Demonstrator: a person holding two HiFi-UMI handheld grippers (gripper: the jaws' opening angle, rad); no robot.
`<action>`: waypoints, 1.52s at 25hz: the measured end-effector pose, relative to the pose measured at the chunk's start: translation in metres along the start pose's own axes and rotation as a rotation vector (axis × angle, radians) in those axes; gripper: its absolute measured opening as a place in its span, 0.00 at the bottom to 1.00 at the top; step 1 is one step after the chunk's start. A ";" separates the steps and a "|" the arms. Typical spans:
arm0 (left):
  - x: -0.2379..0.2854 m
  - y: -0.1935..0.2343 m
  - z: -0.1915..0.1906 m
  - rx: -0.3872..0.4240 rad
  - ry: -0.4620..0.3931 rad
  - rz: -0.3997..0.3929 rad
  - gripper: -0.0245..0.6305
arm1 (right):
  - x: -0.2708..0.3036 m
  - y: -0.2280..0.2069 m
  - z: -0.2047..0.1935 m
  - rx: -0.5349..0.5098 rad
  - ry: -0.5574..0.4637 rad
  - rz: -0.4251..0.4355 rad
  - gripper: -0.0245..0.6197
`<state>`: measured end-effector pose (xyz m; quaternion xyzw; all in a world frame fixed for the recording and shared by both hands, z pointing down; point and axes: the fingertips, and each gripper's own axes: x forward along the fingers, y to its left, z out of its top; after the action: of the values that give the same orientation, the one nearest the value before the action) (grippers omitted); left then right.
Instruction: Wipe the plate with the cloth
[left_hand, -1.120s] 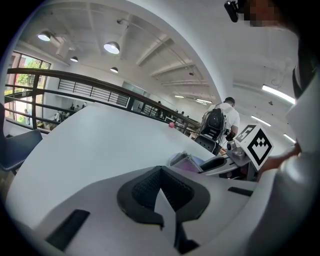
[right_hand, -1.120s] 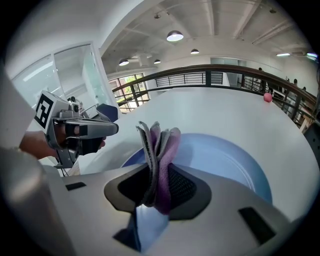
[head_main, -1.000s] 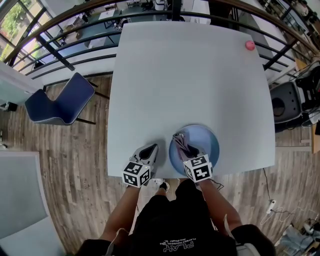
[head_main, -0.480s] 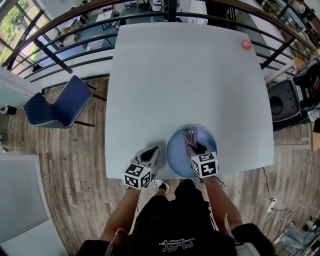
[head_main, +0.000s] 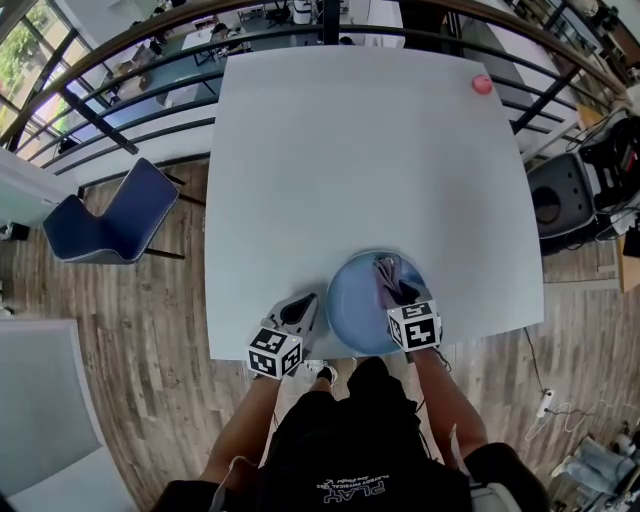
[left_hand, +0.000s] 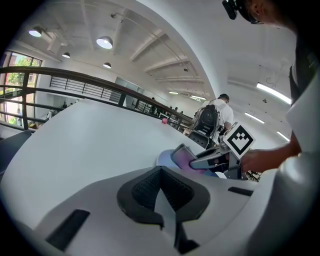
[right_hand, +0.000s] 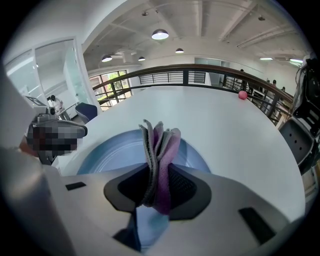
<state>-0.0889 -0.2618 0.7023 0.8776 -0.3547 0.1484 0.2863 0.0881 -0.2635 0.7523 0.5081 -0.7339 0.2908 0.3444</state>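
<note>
Plate (head_main: 350, 300) sits at the near edge of the big white table (head_main: 360, 150) in the head view, wood floor (head_main: 150, 330) and a navy chair (head_main: 105, 215) off left, pink ball (head_main: 482, 84) at the far corner. Left gripper view: left gripper (left_hand: 161, 182) jaws pressed together, nothing in them, just beside the plate. Right gripper view: right gripper (right_hand: 158, 187) pinching the folded cloth (right_hand: 159, 142) over the plate, railing (right_hand: 200, 75) behind.
</note>
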 end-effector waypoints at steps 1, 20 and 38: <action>0.000 -0.001 -0.001 0.001 0.001 -0.001 0.04 | -0.001 -0.003 -0.001 0.002 0.002 -0.006 0.22; -0.016 -0.002 -0.010 -0.008 0.001 0.015 0.04 | -0.009 0.019 0.001 0.014 -0.022 0.022 0.22; -0.047 0.006 -0.024 -0.016 0.006 0.049 0.04 | 0.004 0.113 -0.011 -0.054 0.032 0.196 0.22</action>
<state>-0.1280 -0.2254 0.7016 0.8659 -0.3763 0.1553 0.2908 -0.0178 -0.2215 0.7539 0.4197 -0.7820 0.3115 0.3395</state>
